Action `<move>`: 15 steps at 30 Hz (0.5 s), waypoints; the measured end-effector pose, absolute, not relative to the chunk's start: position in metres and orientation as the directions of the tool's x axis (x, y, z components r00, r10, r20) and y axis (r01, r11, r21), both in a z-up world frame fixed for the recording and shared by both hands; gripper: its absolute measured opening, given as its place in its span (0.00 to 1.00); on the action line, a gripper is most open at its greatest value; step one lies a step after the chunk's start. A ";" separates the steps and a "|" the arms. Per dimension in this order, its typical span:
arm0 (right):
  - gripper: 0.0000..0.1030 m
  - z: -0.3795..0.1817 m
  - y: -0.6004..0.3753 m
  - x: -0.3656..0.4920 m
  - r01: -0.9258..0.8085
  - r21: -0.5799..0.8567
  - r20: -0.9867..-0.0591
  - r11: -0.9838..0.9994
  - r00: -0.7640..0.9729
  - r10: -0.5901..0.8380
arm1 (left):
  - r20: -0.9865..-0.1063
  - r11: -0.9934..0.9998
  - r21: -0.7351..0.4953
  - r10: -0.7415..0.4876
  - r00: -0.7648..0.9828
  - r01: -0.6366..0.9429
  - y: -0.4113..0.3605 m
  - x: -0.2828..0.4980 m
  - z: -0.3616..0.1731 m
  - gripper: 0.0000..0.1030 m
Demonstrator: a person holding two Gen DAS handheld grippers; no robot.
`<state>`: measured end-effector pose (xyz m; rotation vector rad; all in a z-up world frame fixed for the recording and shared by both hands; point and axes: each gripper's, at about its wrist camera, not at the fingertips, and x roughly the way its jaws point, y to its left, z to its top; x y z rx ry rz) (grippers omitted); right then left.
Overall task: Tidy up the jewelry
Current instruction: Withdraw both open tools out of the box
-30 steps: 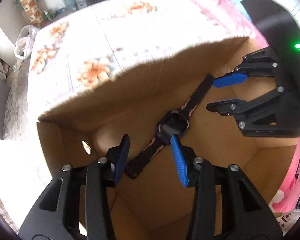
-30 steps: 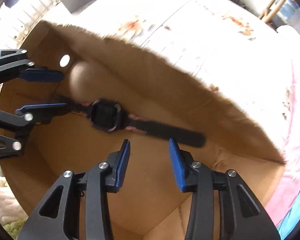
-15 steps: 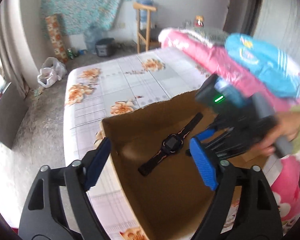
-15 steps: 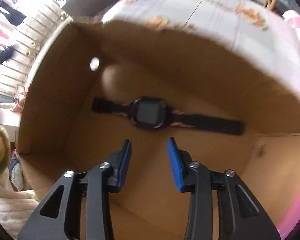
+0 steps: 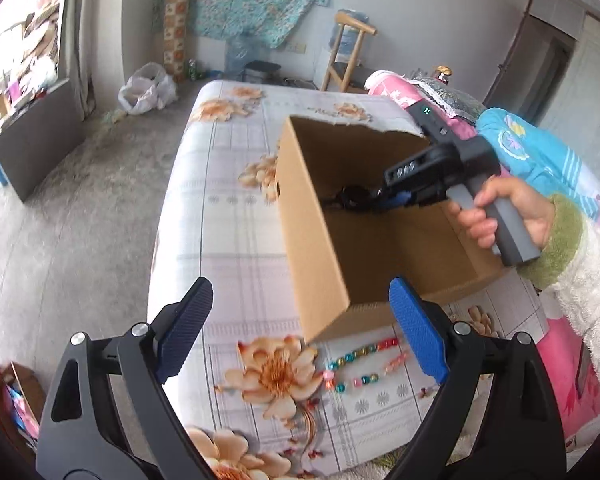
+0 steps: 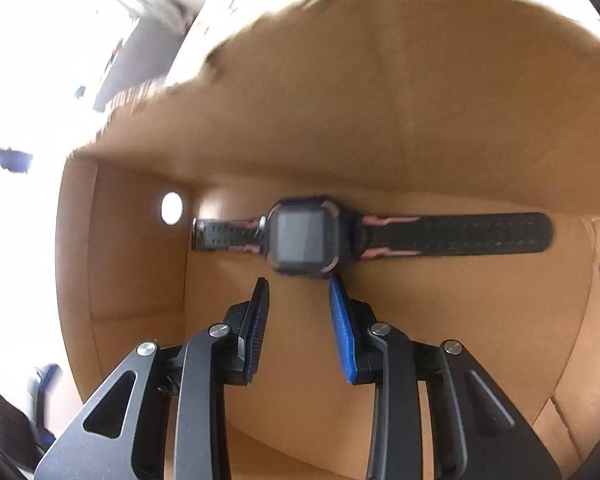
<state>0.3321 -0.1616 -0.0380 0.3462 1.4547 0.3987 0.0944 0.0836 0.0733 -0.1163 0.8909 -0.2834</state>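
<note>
A black watch with pink trim [image 6: 300, 236] lies flat on the floor of an open cardboard box [image 6: 380, 120]. My right gripper [image 6: 298, 280] is down inside the box with its jaws closing. Its fingertips sit at the watch face's near edge, and nothing is pressed between the pads. The left wrist view shows the same gripper [image 5: 400, 198] held by a hand [image 5: 500, 208] over the watch [image 5: 352, 194]. My left gripper [image 5: 300, 286] hangs outside the box [image 5: 312, 240], its jaws opening wide and empty. A strand of coloured beads [image 5: 360, 354] lies on the sheet by the box's near corner.
The box stands on a bed with a floral sheet [image 5: 228, 208]. Pink and blue blankets [image 5: 540, 160] pile up to the right. Left of the bed is bare grey floor [image 5: 80, 220] with a plastic bag [image 5: 146, 88]; a wooden chair [image 5: 348, 56] stands behind.
My left gripper let the watch lie, pulled back out of the box and spread its jaws wide. The right gripper rolled, sank toward the watch and narrowed its jaws.
</note>
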 end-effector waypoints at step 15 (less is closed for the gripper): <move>0.89 0.144 -0.180 0.146 -0.244 0.106 -0.763 0.964 0.601 0.236 | -0.845 0.968 -0.097 -0.202 0.495 0.229 0.052 0.052 -0.003 0.85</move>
